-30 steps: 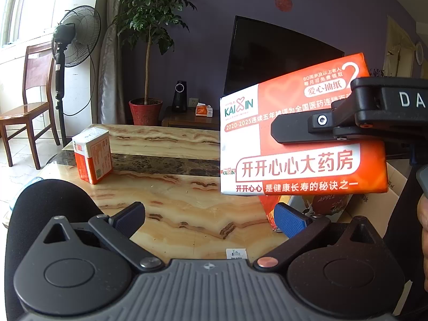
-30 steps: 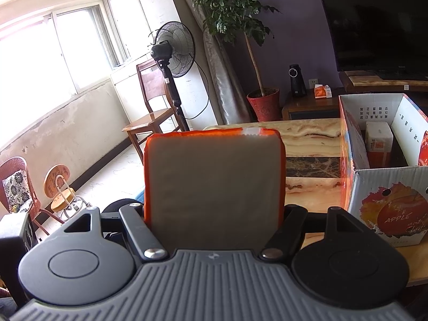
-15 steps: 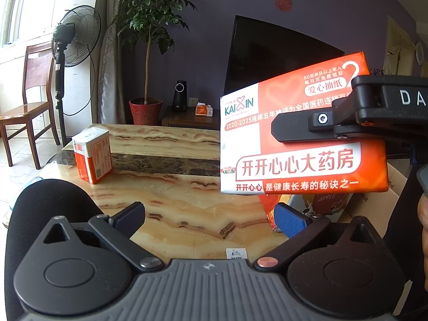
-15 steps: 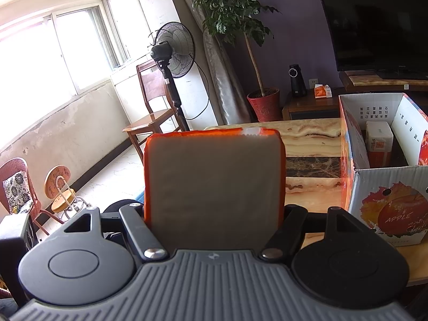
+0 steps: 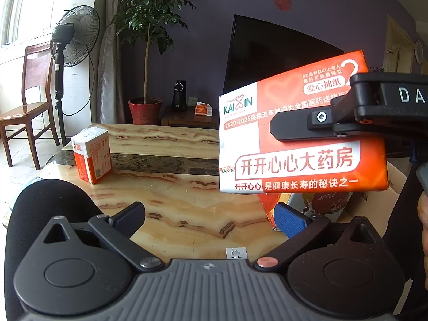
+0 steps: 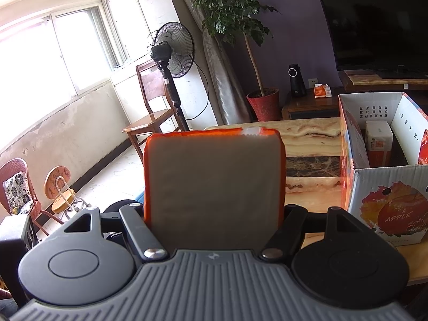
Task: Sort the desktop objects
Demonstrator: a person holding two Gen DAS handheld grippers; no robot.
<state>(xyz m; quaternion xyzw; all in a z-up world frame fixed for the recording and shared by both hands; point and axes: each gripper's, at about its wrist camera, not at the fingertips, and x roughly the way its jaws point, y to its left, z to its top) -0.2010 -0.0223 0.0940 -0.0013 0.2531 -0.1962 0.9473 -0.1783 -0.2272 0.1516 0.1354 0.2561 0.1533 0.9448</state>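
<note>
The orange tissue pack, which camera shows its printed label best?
The left wrist view: the orange tissue pack shows its whole printed face, clamped by the right gripper. The right wrist view shows only its plain grey end.

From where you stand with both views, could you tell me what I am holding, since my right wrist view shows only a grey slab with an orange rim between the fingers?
Observer: It is an orange and white tissue pack, printed KAIXIN, clamped in the right gripper.
Operator: Thank you. Is it resting on the table?
Observer: No, it hangs above the marble table, in the air.
Operator: Is the left gripper carrying anything?
Observer: No, the left gripper is open with nothing between its blue pads.
Operator: Anything left to sort over there?
Observer: One small orange and white pack stands upright on the table's far left.
</note>
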